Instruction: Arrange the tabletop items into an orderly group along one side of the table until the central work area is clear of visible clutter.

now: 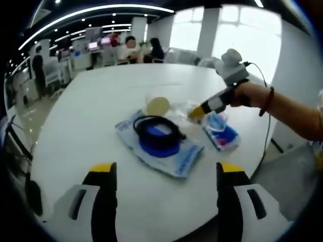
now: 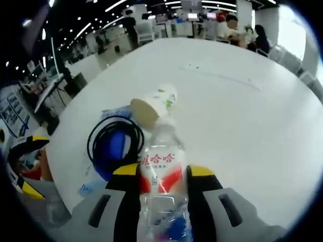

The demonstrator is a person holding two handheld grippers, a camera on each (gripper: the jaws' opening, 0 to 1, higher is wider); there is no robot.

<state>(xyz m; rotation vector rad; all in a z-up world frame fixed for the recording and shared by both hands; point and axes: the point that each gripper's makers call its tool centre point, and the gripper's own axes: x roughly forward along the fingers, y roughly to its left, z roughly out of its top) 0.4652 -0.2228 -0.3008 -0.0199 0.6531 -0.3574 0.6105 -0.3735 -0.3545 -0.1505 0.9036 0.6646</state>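
One clear bottle (image 2: 161,186) clamped in the right gripper (image 2: 163,174), paper cup (image 2: 154,106) and black cable (image 2: 115,138) just ahead; left gripper (image 1: 166,169) agape.

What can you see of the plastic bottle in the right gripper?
The plastic bottle is clear, thin-walled plastic with a white label bearing red characters and red and blue patches. It sits between the right gripper's fingers, which press on both sides of it, its far end toward the paper cup lying on its side. Its cap cannot be made out. The left gripper view shows it as a faint clear shape over the white table.
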